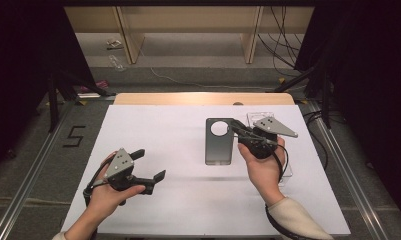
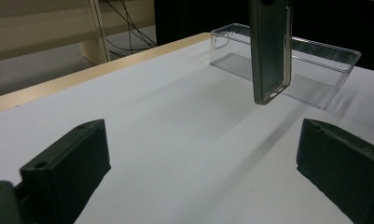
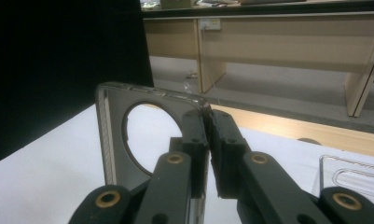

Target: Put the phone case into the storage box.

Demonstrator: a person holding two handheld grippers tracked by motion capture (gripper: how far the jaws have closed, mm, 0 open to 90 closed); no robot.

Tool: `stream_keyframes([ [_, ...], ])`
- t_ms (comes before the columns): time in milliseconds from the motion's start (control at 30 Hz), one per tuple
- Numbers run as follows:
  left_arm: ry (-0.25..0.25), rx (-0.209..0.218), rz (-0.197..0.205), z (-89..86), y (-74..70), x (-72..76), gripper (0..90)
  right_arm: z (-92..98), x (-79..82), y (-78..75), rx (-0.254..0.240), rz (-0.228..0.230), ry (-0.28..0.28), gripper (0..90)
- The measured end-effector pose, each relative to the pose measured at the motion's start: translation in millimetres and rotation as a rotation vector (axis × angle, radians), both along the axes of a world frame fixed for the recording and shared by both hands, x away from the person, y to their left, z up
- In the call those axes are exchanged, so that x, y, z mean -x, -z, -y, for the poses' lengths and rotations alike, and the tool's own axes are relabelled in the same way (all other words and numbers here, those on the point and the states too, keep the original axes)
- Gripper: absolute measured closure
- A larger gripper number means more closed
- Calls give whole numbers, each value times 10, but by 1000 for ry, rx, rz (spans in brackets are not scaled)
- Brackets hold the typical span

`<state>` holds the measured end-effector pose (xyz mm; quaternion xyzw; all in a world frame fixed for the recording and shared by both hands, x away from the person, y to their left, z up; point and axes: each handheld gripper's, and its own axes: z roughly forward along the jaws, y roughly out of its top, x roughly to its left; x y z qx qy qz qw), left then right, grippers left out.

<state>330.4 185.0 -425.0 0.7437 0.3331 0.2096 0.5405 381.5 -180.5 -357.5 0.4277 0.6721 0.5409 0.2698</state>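
We have the grey phone case (image 1: 219,141) clamped by its edge in the right gripper (image 1: 239,133), lifted off the table (image 1: 153,125) above the middle, its long axis running away from us. The left gripper (image 1: 149,165), jaws apart and empty, sits well to the case's left, so the right hand is far nearer; the clear case (image 2: 315,65) lies just beyond.

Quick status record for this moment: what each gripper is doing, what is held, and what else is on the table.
right gripper: shut on the edge of the grey phone case
grey phone case: lifted off the table, round camera hole at its far end
left gripper: jaws open, nothing between them
clear phone case: lies on the white table, beside the right hand
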Motion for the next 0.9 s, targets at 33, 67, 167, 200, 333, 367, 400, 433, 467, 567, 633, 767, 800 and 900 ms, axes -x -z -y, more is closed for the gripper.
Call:
stream_keyframes([
  [33, 0, 0, -1, -1, 2, -1, 22, 11, -3, -8, -3, 1, 3, 855],
  [67, -1, -1, -1, -2, 4, -3, 22, 17, -6, -12, -3, 2, 4, 855],
  [167, -2, -2, -1, -6, 8, -7, 22, 41, -12, -27, -8, 3, 10, 855],
  [200, -3, -3, 0, -7, 9, -7, 22, 48, -15, -30, -10, 5, 12, 855],
  [333, -5, -2, -1, -10, 11, -8, 23, 73, -20, -48, -15, 6, 18, 855],
  [367, -4, 0, -1, -10, 12, -9, 23, 78, -23, -53, -15, 10, 19, 855],
  [400, -4, 0, -1, -10, 12, -9, 24, 82, -23, -58, -16, 10, 19, 855],
  [433, -4, 0, -1, -10, 13, -9, 25, 86, -26, -62, -15, 11, 20, 855],
  [467, -6, 1, -1, -11, 14, -9, 25, 89, -27, -66, -17, 12, 22, 855],
  [567, -9, 1, 0, -17, 15, -13, 25, 103, -36, -75, -19, 13, 27, 855],
  [633, -11, 2, 1, -20, 15, -15, 25, 114, -40, -82, -20, 14, 31, 855],
  [767, -16, 5, 4, -20, 11, -14, 25, 138, -54, -95, -23, 19, 38, 854],
  [800, -16, 4, 5, -21, 11, -14, 25, 143, -56, -99, -25, 17, 42, 855],
  [900, -17, 5, 5, -24, 11, -15, 25, 164, -66, -109, -29, 23, 46, 855],
])
